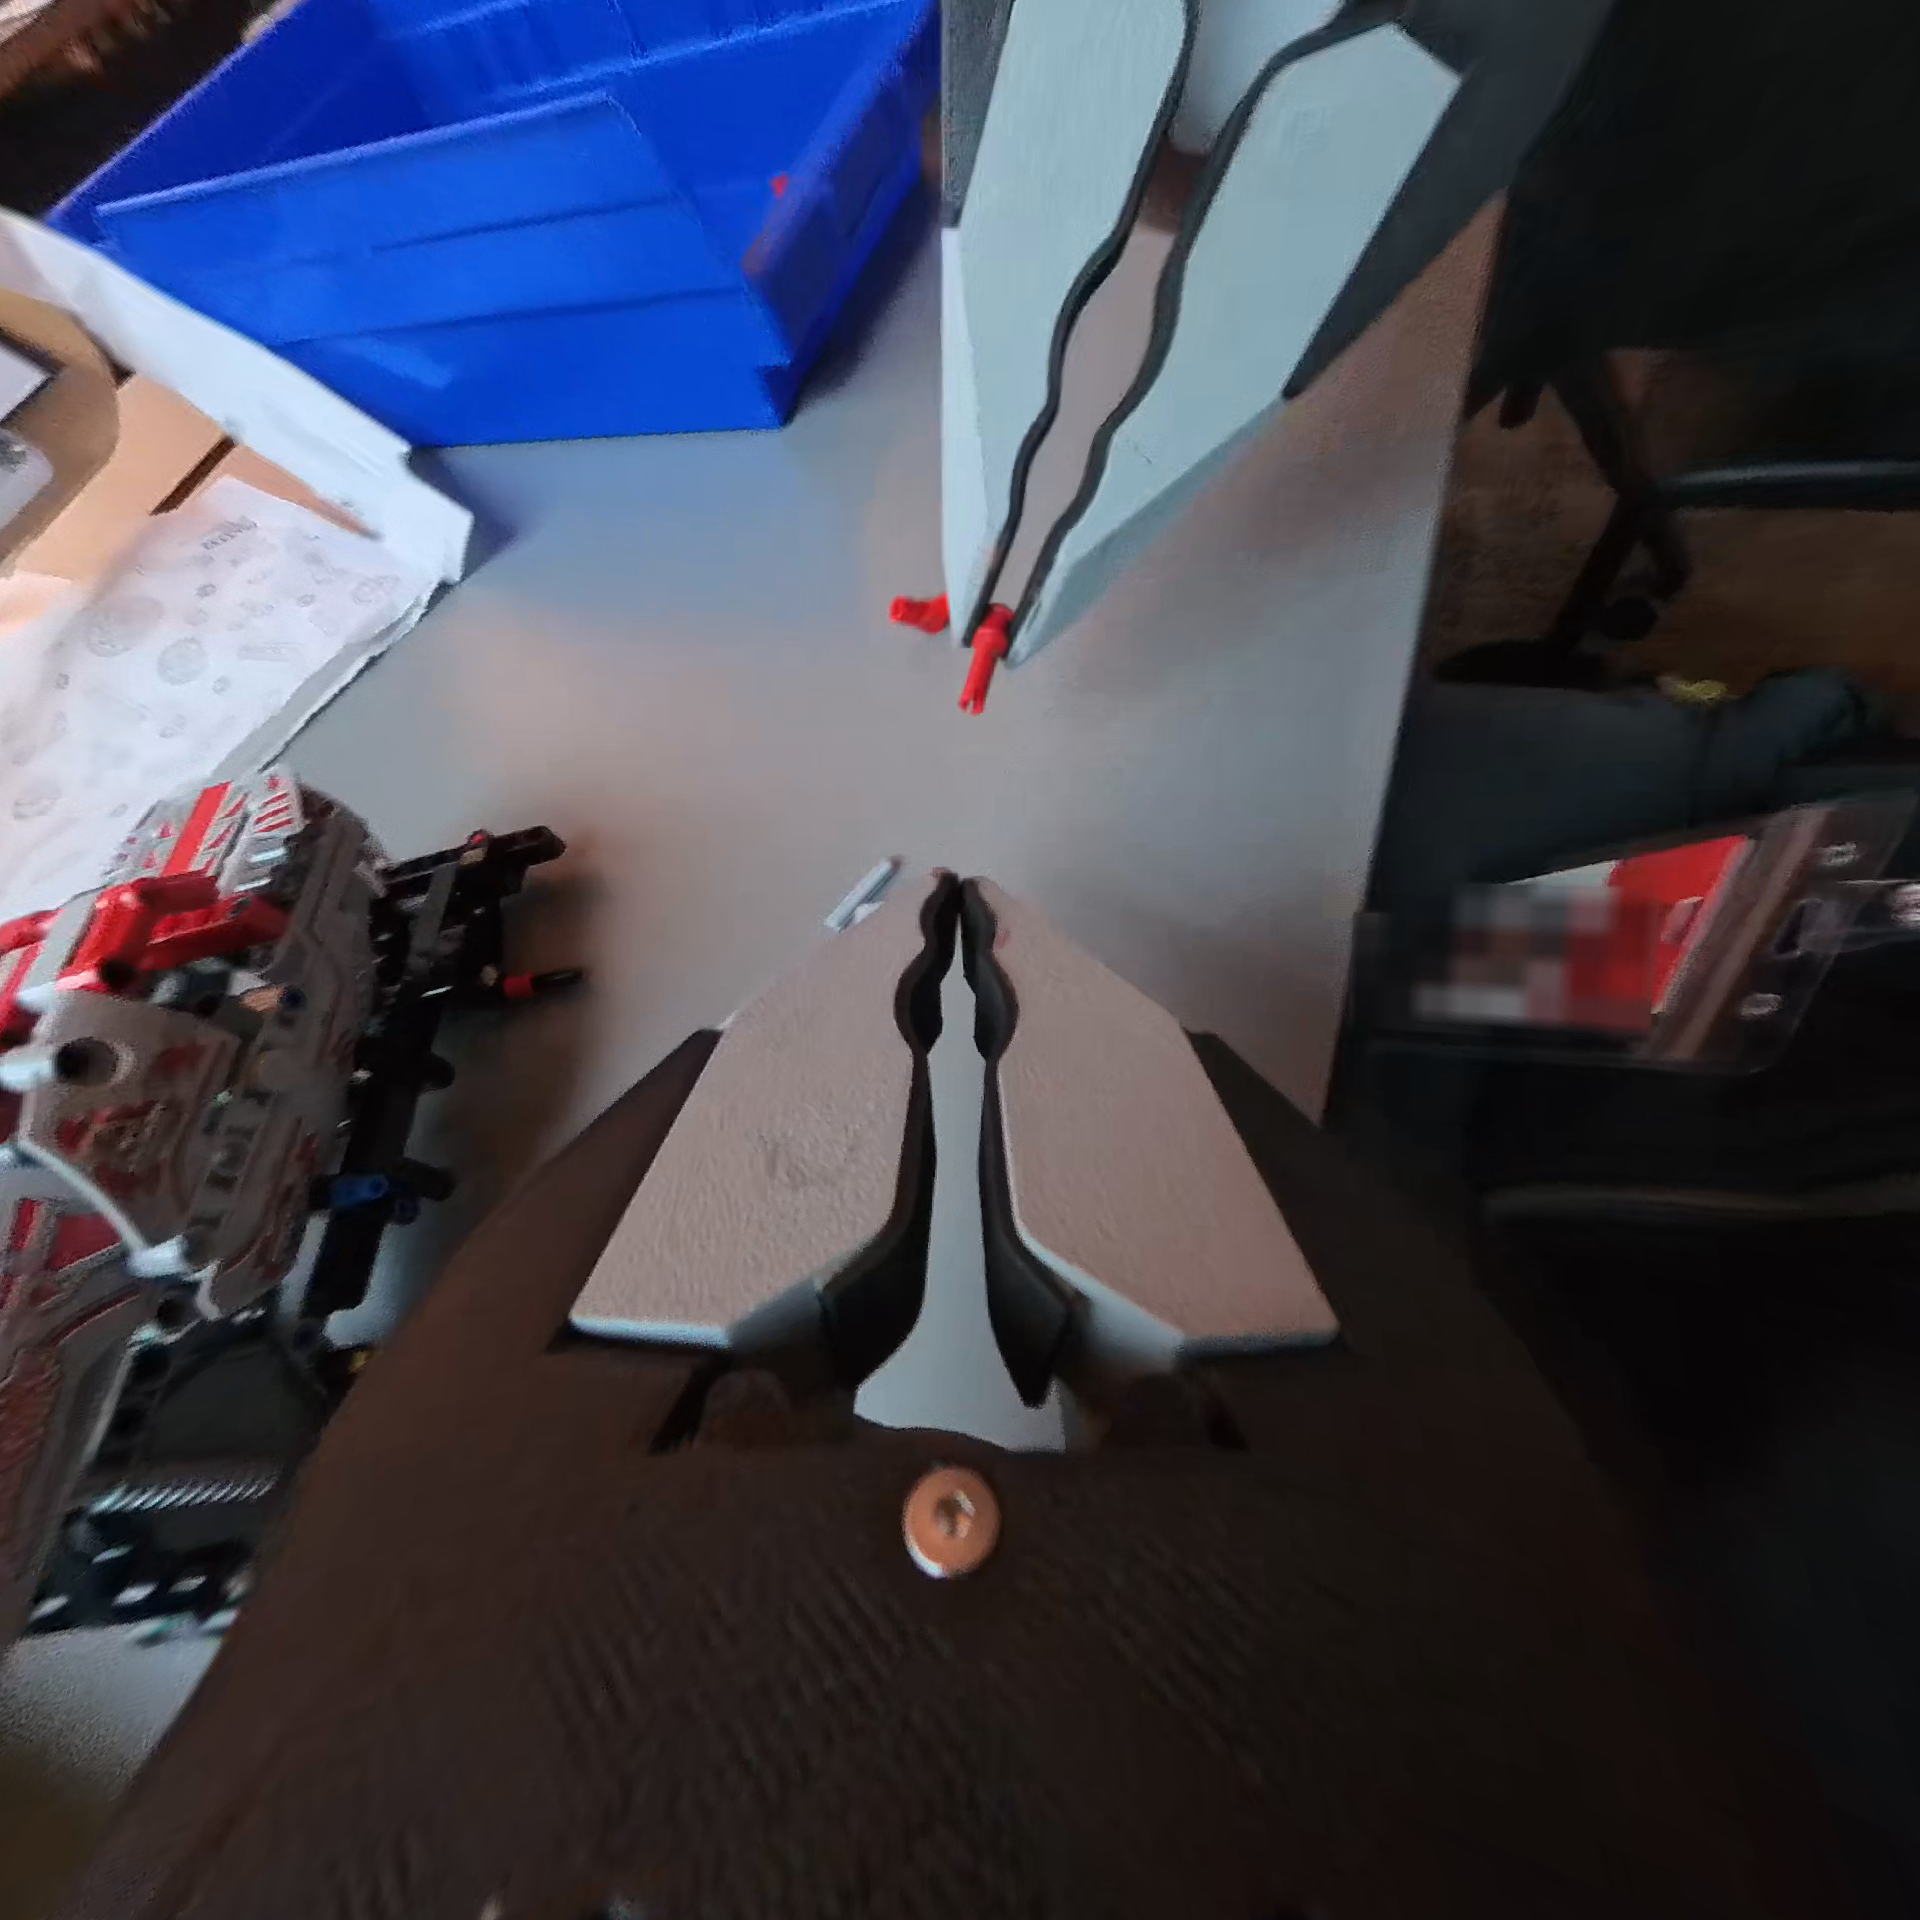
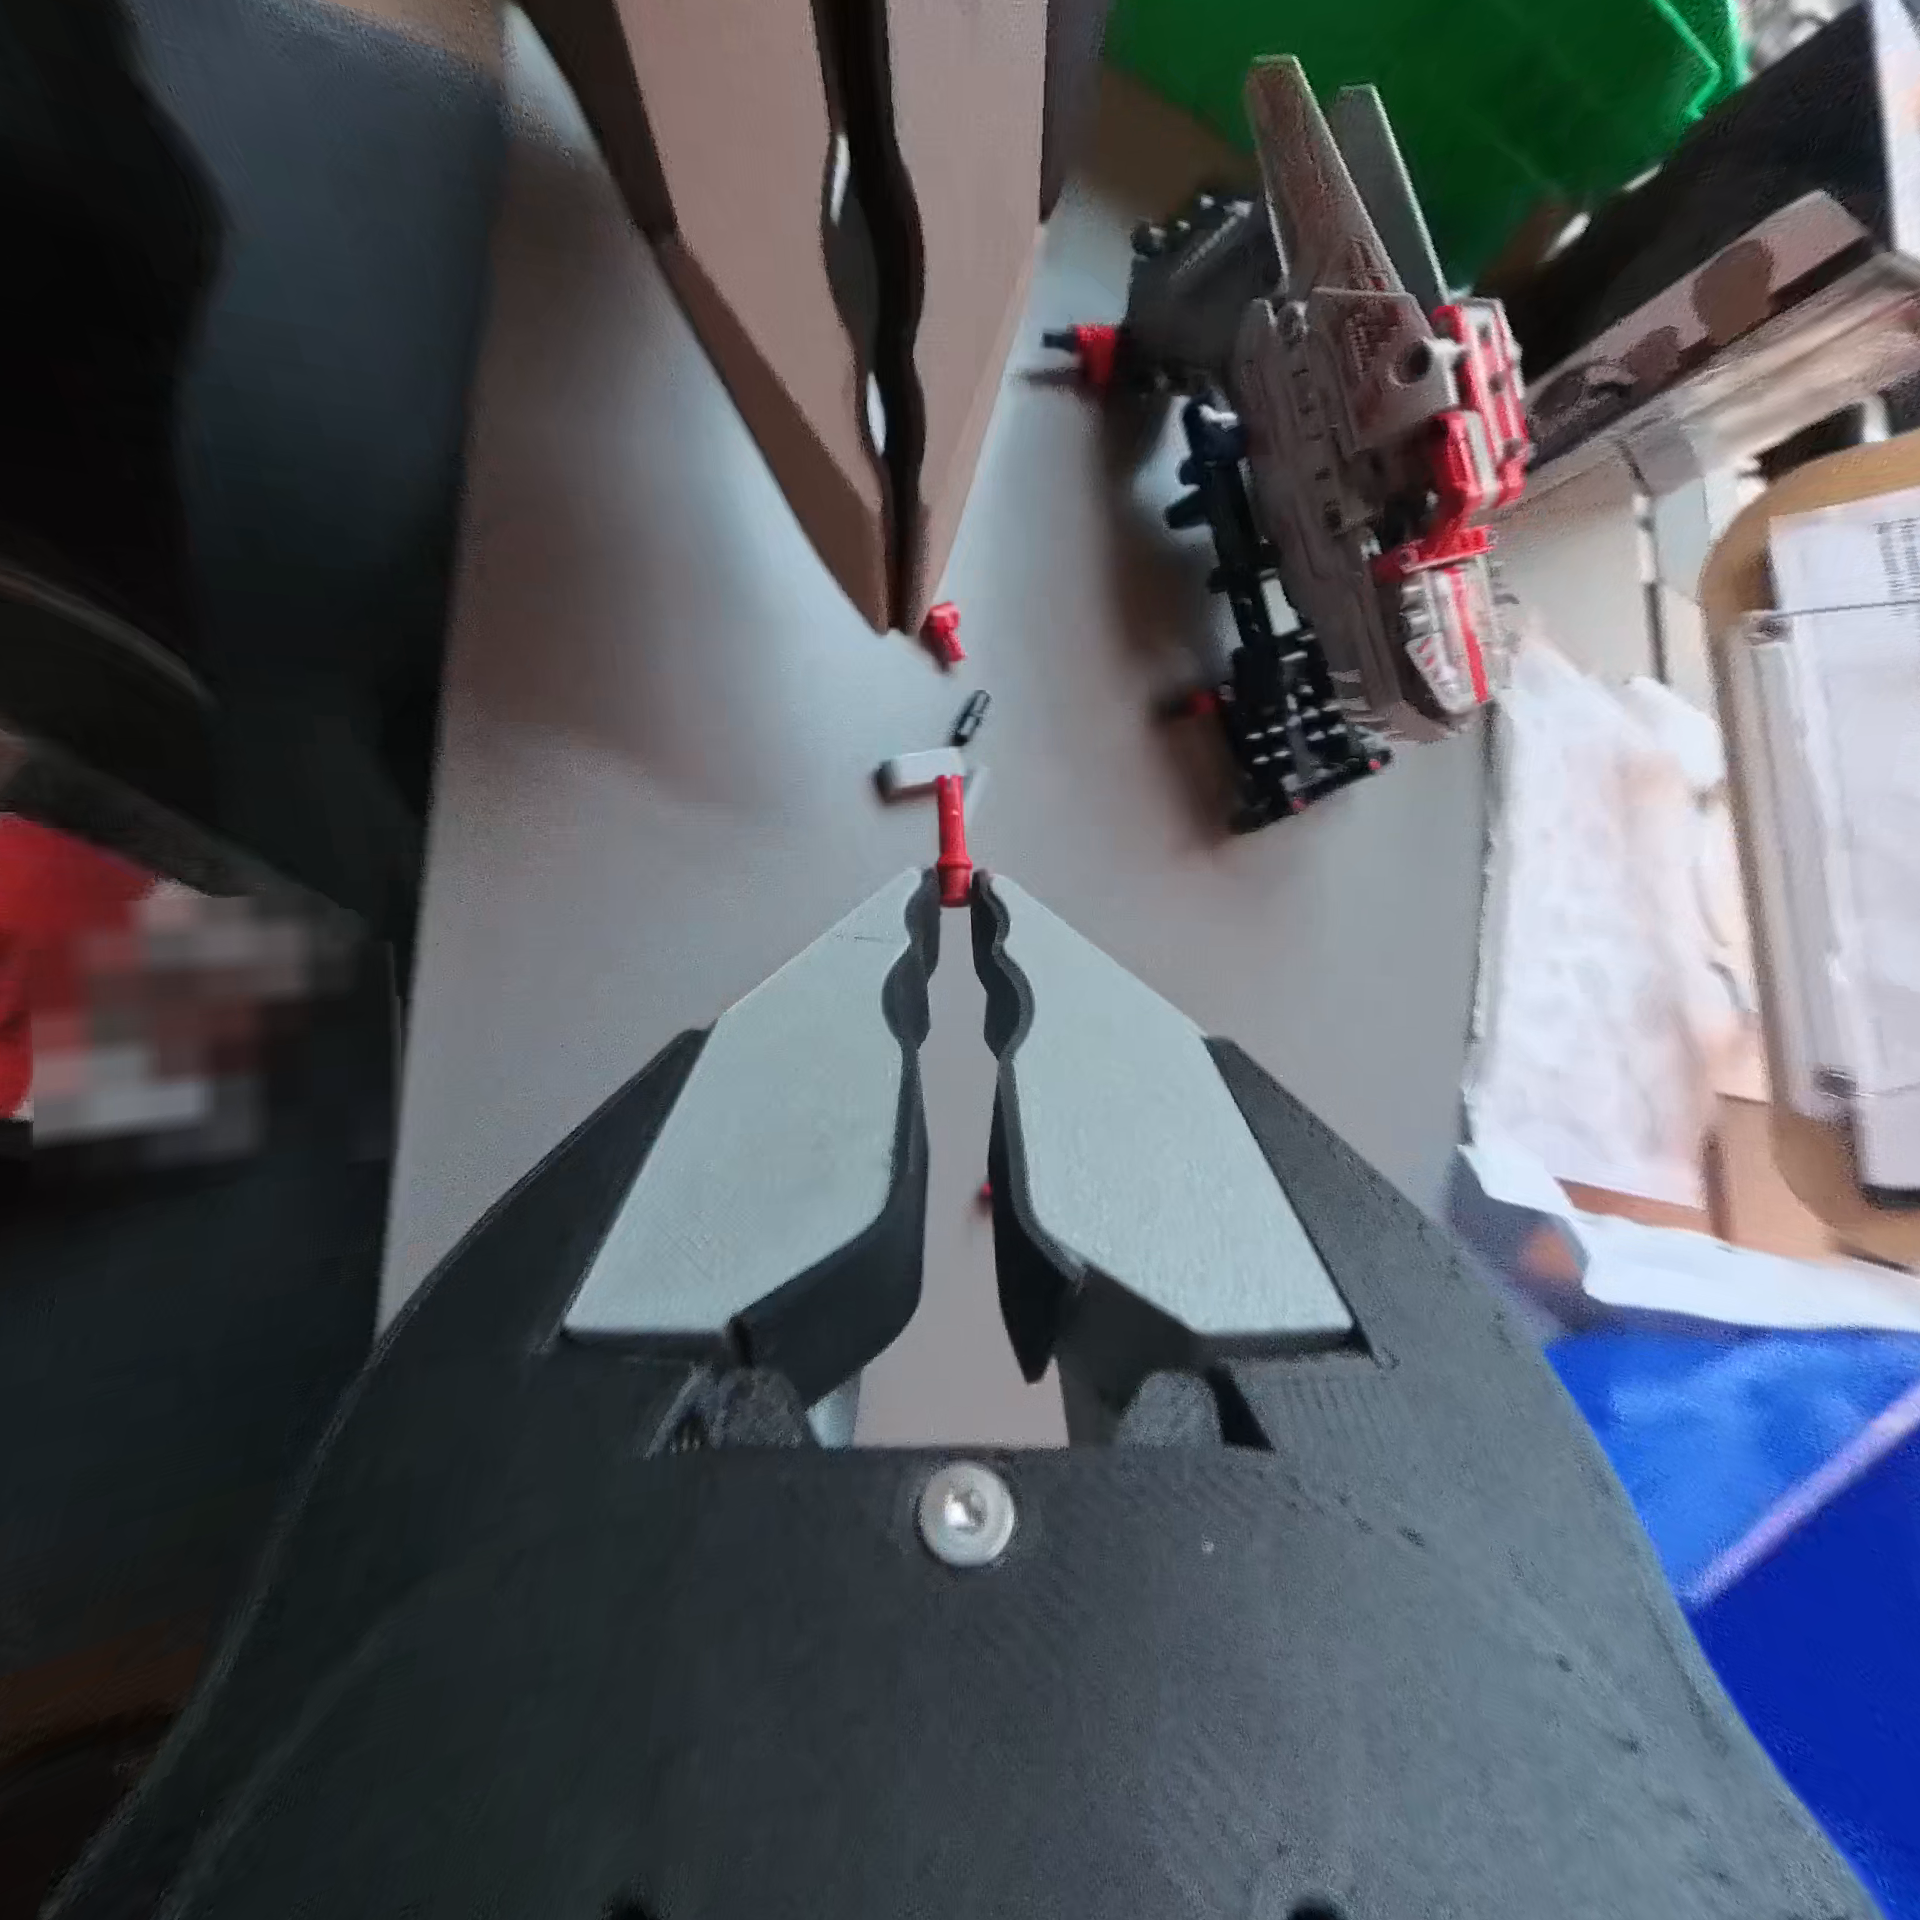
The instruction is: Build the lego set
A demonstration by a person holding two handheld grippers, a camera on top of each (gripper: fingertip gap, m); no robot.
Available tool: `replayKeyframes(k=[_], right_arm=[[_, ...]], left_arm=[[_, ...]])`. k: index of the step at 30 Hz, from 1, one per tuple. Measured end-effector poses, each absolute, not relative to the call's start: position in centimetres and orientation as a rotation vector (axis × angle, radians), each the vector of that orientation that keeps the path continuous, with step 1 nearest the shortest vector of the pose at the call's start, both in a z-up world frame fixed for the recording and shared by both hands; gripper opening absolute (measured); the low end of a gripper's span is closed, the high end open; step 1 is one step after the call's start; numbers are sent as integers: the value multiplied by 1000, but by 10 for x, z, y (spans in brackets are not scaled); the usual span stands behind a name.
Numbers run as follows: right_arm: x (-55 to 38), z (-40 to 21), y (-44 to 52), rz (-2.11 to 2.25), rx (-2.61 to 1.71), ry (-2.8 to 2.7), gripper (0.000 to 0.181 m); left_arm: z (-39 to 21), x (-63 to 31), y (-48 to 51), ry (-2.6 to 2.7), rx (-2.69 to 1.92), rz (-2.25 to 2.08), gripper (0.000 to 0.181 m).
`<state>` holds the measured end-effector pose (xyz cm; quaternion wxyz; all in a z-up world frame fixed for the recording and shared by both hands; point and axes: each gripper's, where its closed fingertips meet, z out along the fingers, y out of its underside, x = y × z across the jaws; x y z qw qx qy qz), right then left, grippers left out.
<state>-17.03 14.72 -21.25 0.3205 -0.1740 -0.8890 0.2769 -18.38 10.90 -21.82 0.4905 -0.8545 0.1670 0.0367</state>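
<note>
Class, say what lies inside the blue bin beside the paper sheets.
The blue bin shows bare dividers and one small red speck near its right wall; its far compartments and floor are cut off or blurred.

Near the one half-built lego model (image 2: 1340, 457) I count two loose red pins (image 2: 950, 831), one black pin (image 2: 972, 715) and one grey beam (image 2: 914, 774). One blue bin (image 1: 540, 218) behind it, two grippers (image 2: 954, 883) over it.

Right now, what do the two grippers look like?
Both match: the left gripper and the right gripper each have two flat, pale grey tapered fingers lined with wavy black rubber pads, on a textured black body with one silver screw.
</note>
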Motion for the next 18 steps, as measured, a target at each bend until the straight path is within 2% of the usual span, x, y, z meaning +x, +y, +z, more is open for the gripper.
replayKeyframes(k=[3, 8, 14, 18], right_arm=[[-163, -186, 127, 1013, -458, -2290, 3], [-164, -185, 114, 1153, -545, -2323, 3], [-187, -222, 164, 955, -961, -2338, 3], [-192, -253, 177, 852, -1116, -2389, 3]], left_arm=[[-208, -178, 112, 334, -2032, -27, 0], [-210, -173, 113, 397, -2037, 69, 2], [-234, -204, 102, 273, -2219, 112, 21], [-249, -217, 92, 170, -2326, 47, 27]])
